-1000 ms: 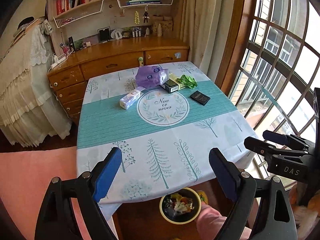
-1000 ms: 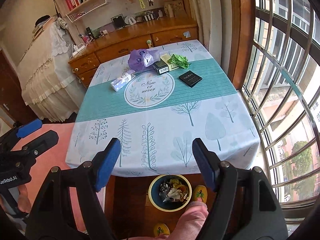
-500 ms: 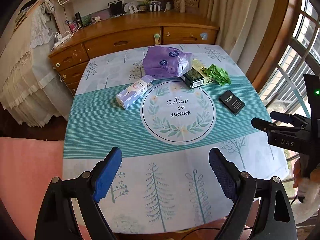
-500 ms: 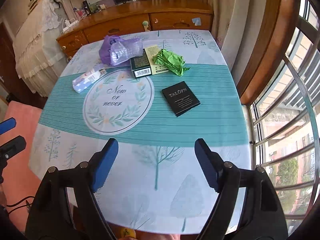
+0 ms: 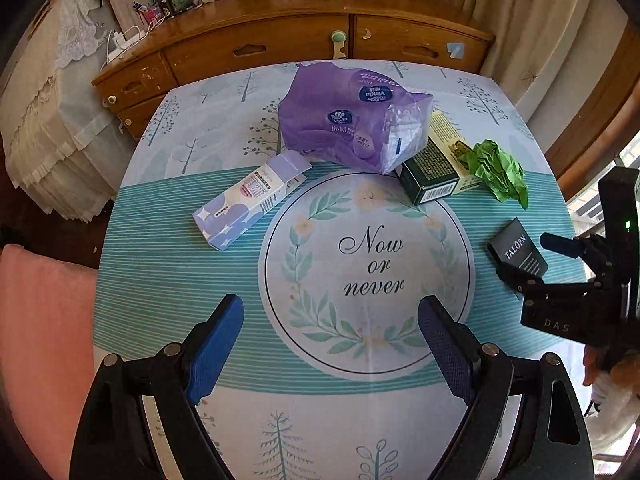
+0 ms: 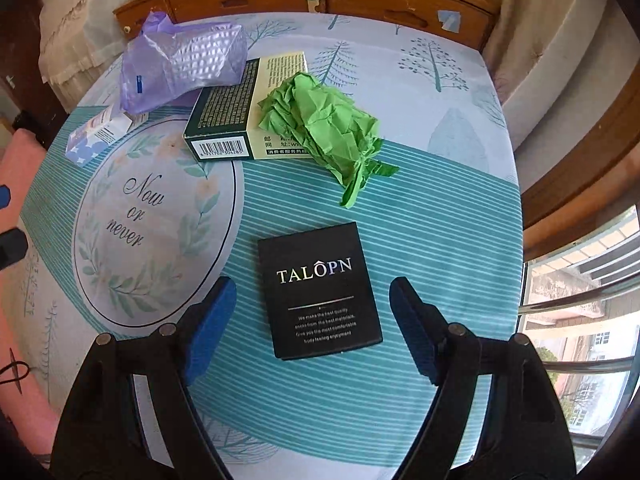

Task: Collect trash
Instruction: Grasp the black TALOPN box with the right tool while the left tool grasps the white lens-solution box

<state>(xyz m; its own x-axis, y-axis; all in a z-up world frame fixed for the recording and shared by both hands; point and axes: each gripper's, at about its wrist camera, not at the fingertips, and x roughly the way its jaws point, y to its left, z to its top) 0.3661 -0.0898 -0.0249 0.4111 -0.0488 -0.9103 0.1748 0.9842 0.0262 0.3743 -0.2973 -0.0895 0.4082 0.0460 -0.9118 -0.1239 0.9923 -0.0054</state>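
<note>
The black TALOPN box (image 6: 320,290) lies flat on the tablecloth (image 6: 420,220), between the spread blue fingers of the right gripper (image 6: 312,320), untouched. Its long axis runs near to far, lettering upright. The left gripper (image 5: 332,344) hangs wide, empty, over the printed circle.

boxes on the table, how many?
3: black box between the right gripper's jaws, green box beside the green paper, purple carton at left. The purple bag may hide more.
</note>
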